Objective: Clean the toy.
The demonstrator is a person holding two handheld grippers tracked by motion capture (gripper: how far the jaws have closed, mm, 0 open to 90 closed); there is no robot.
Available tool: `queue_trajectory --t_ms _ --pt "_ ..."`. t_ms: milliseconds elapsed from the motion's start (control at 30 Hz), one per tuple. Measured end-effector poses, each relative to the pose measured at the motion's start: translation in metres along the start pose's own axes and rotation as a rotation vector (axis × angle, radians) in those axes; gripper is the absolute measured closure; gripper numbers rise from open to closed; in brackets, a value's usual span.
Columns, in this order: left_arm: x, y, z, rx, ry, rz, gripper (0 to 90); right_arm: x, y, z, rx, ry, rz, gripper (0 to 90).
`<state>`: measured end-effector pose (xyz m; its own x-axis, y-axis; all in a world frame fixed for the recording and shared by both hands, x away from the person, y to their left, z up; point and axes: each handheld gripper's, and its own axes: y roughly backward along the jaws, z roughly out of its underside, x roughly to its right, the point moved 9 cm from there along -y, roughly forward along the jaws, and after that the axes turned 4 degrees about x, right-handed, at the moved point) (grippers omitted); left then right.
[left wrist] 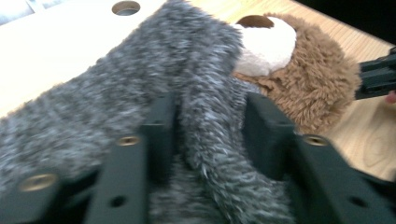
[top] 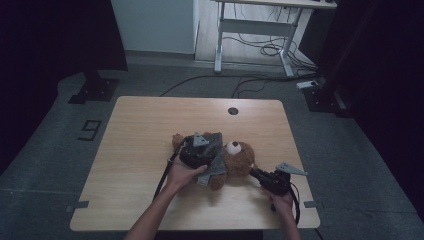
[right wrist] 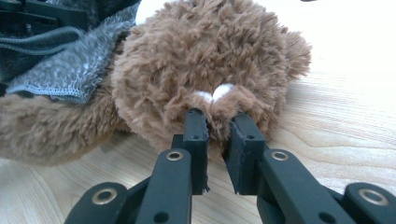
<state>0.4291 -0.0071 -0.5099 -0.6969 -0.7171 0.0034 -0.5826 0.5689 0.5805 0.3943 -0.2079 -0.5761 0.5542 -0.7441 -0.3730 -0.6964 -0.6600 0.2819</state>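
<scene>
A brown teddy bear (top: 241, 160) (left wrist: 308, 74) (right wrist: 210, 51) lies on the wooden table (top: 145, 130), its white snout turned up. A fuzzy grey cloth (top: 216, 164) (left wrist: 140, 70) (right wrist: 70, 70) covers its body. My left gripper (top: 212, 150) (left wrist: 210, 116) reaches over the bear from the left. Its jaws stand apart with a fold of the grey cloth loose between them. From the right, my right gripper (top: 253, 173) (right wrist: 219, 121) comes in low over the table, shut on the fur of the bear's head, where a small white tuft shows at the tips.
A round cable hole (top: 233, 111) sits near the table's far edge. Beyond the table stand a white desk frame (top: 255, 40), loose cables on the floor and black stand bases (top: 95, 91). Bare wood stretches to the left and front of the bear.
</scene>
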Motion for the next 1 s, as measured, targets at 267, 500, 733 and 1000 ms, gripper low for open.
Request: queue_trajectory --t_ms 267,500,733,1000 --pt "0.015 -0.019 0.002 -0.092 -0.139 -0.112 21.9 0.001 0.0 0.0 -0.004 0.0 0.004 79.4" --pt "0.007 -0.015 0.007 -0.06 -0.168 -0.186 51.2 0.006 0.0 0.003 -0.021 -0.004 0.033 85.4" --pt "0.001 -0.004 0.008 0.005 -0.066 -0.092 70.4 0.007 0.006 -0.007 0.045 0.002 0.04 66.6" --pt "0.01 0.008 0.021 0.065 0.009 0.001 73.7 -0.014 0.013 -0.037 0.1 0.024 -0.016 30.9"
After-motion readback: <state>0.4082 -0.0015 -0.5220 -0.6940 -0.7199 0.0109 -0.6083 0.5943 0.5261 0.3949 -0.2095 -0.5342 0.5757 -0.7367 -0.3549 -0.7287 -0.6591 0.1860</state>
